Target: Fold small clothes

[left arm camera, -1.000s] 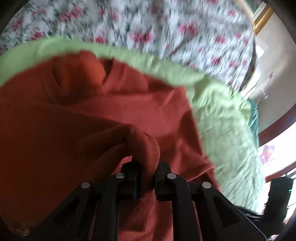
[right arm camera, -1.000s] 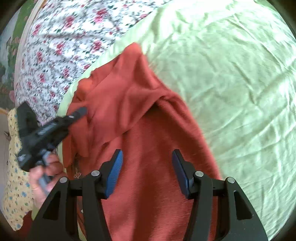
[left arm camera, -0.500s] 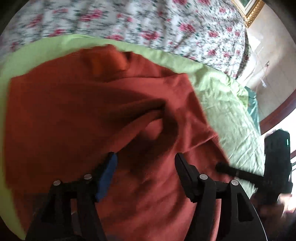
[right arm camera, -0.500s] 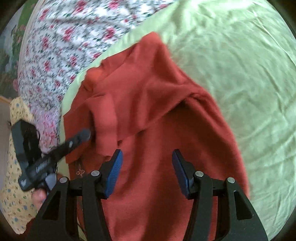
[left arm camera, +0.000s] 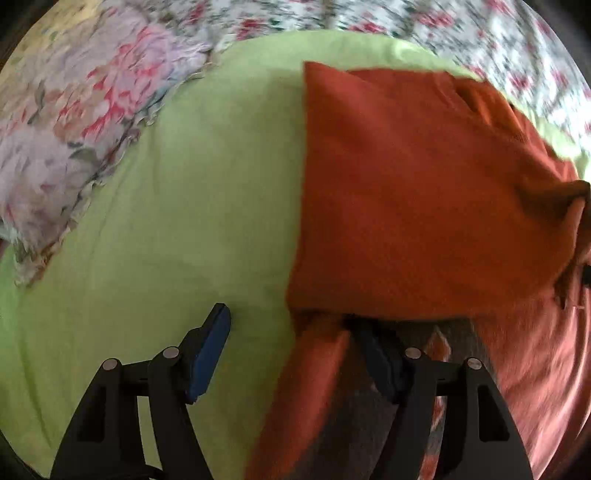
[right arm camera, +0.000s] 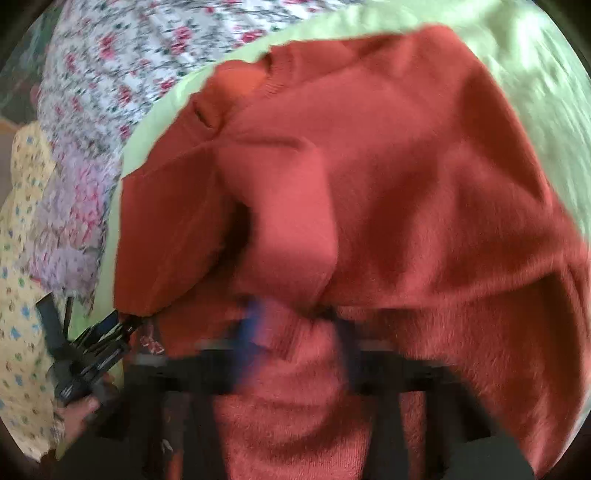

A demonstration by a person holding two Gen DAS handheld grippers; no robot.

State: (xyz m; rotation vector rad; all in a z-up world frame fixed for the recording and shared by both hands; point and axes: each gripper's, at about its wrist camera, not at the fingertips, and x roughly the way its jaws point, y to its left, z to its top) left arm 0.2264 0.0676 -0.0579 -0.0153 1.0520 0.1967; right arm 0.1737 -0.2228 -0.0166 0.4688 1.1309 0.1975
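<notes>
Both grippers are seen low over a rust-orange knitted sweater (left arm camera: 406, 192) that is spread on a light green sheet (left arm camera: 177, 206). The left gripper (left arm camera: 291, 325) is held with its jaws spread wide: its blue-padded left finger (left arm camera: 208, 350) is poised over bare green sheet, while its right finger (left arm camera: 380, 354) is tucked under a lifted fold at the sweater's near edge, so that the left border of the garment runs between the two fingers without being pinched. In the left wrist view the sweater is seen to occupy the right half of the sheet, with its straight left side running up toward the far edge and a small notch of the neckline near the far right corner. A pastel floral quilt with a ruffled border (left arm camera: 74, 129) lies over the far left part of the sheet, and a white cloth printed with small red flowers (left arm camera: 424, 22) lies along the far edge.

The right gripper (right arm camera: 295, 325) is heavily motion-blurred in its own view; only a blue streak and dark smears are visible, half buried under a raised fold of the sweater (right arm camera: 369, 184), and whether the jaws are parted or clamped cannot be told. The neckline (right arm camera: 236, 85) is seen near the far edge. At the lower left of that view the left gripper (right arm camera: 107, 332) is seen beside the sweater's left corner, with the person's hand (right arm camera: 79, 410) on its handle and a yellow patterned sleeve (right arm camera: 22, 295) behind it.
</notes>
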